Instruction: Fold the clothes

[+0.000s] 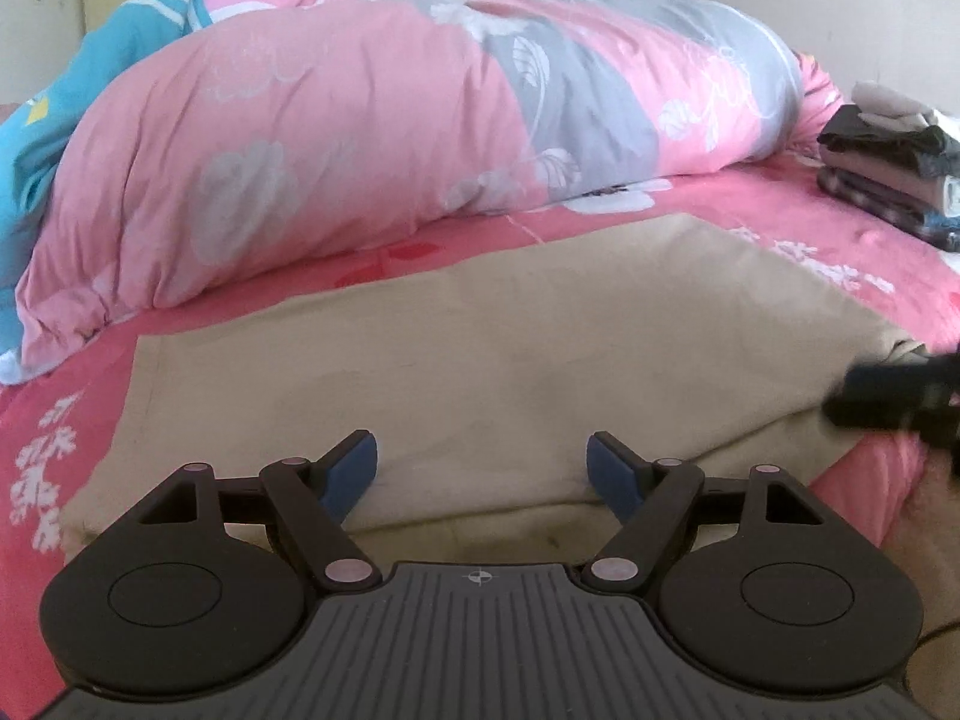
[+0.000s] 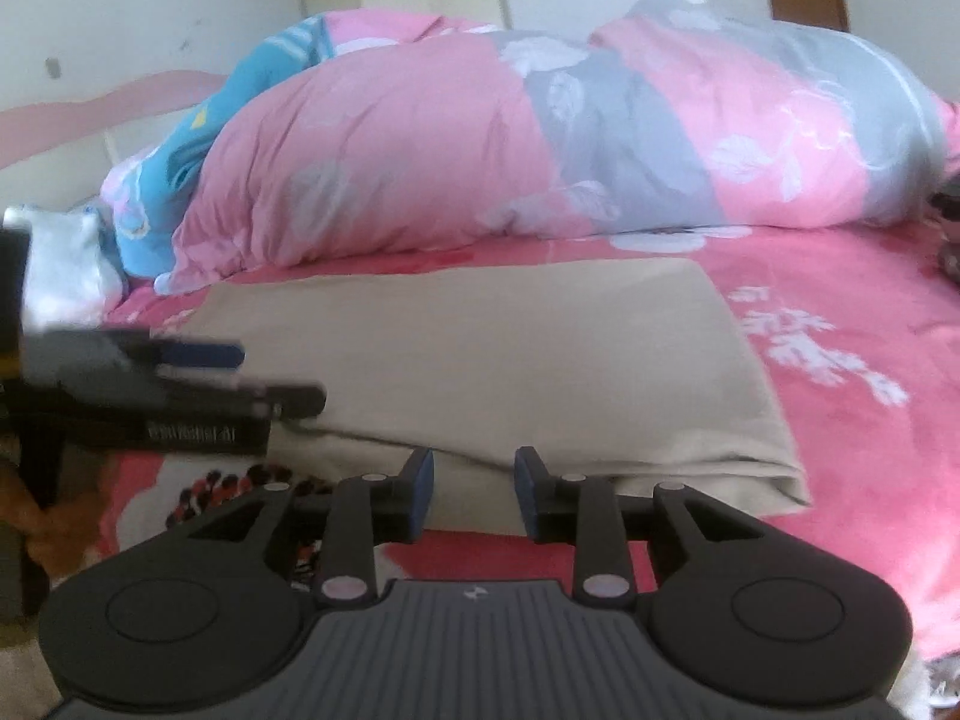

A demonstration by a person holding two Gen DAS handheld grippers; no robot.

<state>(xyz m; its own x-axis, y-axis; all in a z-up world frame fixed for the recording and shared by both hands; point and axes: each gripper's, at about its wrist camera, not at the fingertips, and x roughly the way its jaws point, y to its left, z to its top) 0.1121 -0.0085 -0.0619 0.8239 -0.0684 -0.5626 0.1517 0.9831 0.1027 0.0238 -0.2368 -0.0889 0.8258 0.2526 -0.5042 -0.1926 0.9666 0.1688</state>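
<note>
The beige garment (image 1: 480, 360) lies flat on the pink floral bedsheet (image 1: 840, 252), folded into a broad panel with a doubled, thicker fold along its near edge. All positions below are given relative to this garment.

Left gripper (image 1: 483, 471): positioned over the garment's near fold, pointing across the cloth. The jaws stand wide apart, with the blue pads (image 1: 354, 474) clear of the fabric on both sides. Nothing is held. In the right wrist view the same gripper (image 2: 282, 375) appears blurred at the garment's left near corner, jaws apart.

Right gripper (image 2: 474, 495): positioned just in front of the garment's near edge. The jaws stand partly open, with a moderate gap between the pads (image 2: 423, 492). The fold of cloth is seen through the gap, but the pads do not press on it. Nothing is held. In the left wrist view this gripper (image 1: 888, 396) appears as a dark blurred shape at the garment's right near corner; its jaw setting cannot be read there.

Beyond the garment's far edge lies a rolled pink-and-grey floral duvet (image 1: 390, 138), touching the bedsheet. A blue cloth (image 1: 72, 96) sits behind the duvet's left end. To the far right of the garment, a stack of folded dark clothes (image 1: 894, 174) rests on the bedsheet, well apart from the garment.
</note>
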